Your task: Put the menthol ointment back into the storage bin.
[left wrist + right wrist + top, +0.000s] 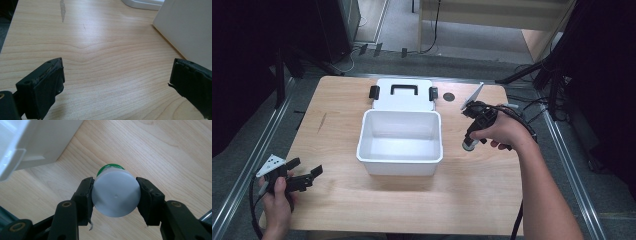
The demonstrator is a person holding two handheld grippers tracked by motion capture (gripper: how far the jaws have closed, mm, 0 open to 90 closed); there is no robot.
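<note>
Gripping round white-capped bottle point(115, 195), perhaps plastic.

The worktop point(337, 200) is pale wood with wavy grain and one grey scuff streak point(62, 10). The open box point(401, 142) on it is white, its lid's handle point(404, 89) and latches black. Beside the box, a pale grey cap point(115, 195) tops a green bottle point(110, 167), between black fingers point(83, 195).

A light wooden counter point(347, 200) with visible grain stands on a grey carpeted floor point(242, 155), metal rails point(267, 132) running along both its sides. Beyond its far edge, cables point(432, 30) trail across the paler floor toward a pale wooden furniture piece point(497, 12). Dark equipment and black stands point(557, 75) flank the scene in shadow.
</note>
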